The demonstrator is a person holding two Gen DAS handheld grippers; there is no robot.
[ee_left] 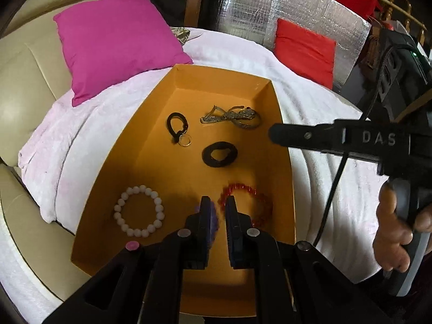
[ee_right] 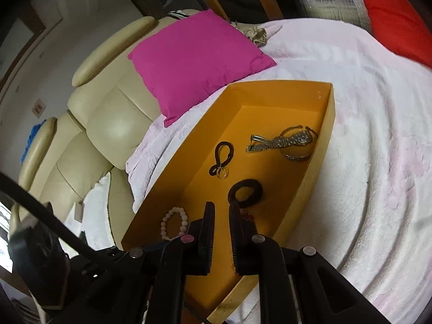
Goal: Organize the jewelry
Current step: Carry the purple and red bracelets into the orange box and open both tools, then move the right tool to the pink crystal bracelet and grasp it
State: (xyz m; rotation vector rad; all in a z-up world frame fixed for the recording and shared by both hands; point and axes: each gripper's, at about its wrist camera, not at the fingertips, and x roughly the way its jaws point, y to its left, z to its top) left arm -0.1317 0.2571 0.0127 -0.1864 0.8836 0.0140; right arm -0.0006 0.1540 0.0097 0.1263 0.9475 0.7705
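Left wrist view: the left gripper (ee_left: 216,205) hangs over the near end of the orange tray (ee_left: 183,75), fingers nearly together and pinching nothing. A purple bracelet (ee_left: 213,216) lies directly beneath its left finger; the red bead bracelet (ee_left: 256,202) sits just right, the white bead bracelet (ee_left: 139,210) well left. The right gripper (ee_left: 272,133), also nearly closed and empty, points in over the tray's right rim, farther from these three.

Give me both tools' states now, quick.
Left tool: shut, holding nothing.
Right tool: nearly shut, nothing between its fingers.
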